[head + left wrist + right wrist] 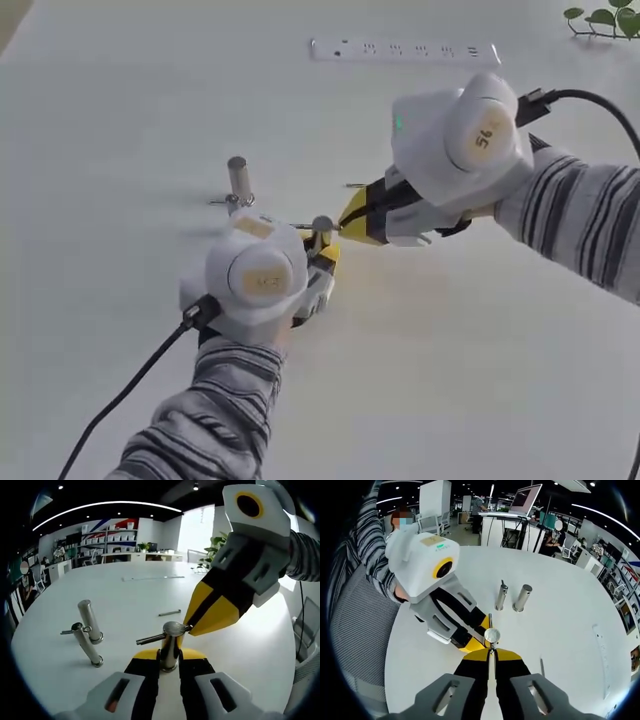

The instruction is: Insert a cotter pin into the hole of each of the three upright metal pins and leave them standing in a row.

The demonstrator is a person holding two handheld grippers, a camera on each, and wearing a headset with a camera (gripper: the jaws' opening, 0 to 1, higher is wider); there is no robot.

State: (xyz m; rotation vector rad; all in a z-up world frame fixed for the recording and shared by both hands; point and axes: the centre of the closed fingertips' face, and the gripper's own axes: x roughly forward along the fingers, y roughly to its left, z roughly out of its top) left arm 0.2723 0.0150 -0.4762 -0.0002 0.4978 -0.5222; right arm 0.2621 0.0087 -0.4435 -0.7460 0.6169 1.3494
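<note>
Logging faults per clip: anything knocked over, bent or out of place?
Nothing stands out. The left claw grips one metal pin upright while the right claw holds a cotter pin in its hole. A bare pin and a finished pin stand behind; a spare cotter pin lies on the table.

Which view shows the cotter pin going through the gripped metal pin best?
The left gripper view: the cotter pin lies side-on, crossing the head of the metal pin. The right gripper view looks along it, foreshortening it to a thin line. In the head view it is a small sliver.
</note>
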